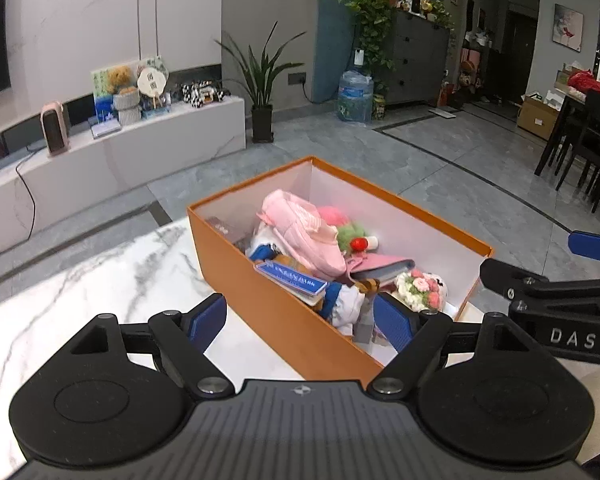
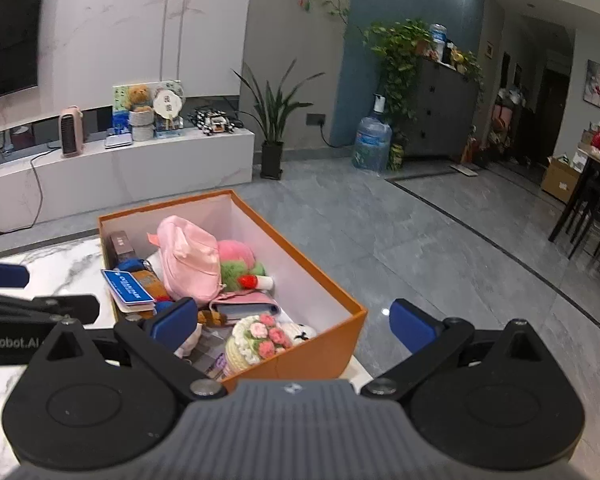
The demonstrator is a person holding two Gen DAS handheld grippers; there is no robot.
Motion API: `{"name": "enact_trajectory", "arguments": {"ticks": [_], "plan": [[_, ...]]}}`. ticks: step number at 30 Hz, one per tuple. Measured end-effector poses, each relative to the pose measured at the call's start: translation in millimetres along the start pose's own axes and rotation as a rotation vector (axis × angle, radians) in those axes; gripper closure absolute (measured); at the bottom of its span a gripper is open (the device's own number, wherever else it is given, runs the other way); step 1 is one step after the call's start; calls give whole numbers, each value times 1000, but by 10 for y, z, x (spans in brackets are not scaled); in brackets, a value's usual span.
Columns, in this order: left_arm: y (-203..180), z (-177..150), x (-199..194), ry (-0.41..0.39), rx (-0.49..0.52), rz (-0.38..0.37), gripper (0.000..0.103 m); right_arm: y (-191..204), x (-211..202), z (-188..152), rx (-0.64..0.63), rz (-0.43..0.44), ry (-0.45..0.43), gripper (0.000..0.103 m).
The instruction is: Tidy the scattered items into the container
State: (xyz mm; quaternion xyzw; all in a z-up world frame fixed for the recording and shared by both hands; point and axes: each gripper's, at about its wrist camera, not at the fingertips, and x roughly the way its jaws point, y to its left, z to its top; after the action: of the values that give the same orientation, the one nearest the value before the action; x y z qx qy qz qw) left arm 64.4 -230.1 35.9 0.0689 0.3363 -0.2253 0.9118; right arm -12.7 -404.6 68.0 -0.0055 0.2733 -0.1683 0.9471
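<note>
Marble tabletop (image 1: pixel 100 280) at lower left looks bare, while the orange box (image 2: pixel 320 344) at centre frame holds the pink bag (image 2: pixel 188 264), booklet and toys; both grippers, left gripper (image 1: pixel 300 320) and right gripper (image 2: pixel 296 324), gape empty; tidying seems nearly finished.

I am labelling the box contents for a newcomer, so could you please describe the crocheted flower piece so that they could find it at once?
Find the orange box on the marble table. The crocheted flower piece lies in its near end, beside the pink notebook. It alone is cream yarn topped with small pink roses and green leaves.
</note>
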Motion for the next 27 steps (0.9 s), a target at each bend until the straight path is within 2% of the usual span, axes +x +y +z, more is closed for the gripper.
{"name": "enact_trajectory", "arguments": {"ticks": [6, 27], "plan": [[-16, -34, 17, 14, 12, 61, 8, 8, 0, -15, -4, 4, 8, 0], [-66, -27, 15, 17, 31, 50, 7, 46, -29, -3, -12, 8, 16, 0]]}}
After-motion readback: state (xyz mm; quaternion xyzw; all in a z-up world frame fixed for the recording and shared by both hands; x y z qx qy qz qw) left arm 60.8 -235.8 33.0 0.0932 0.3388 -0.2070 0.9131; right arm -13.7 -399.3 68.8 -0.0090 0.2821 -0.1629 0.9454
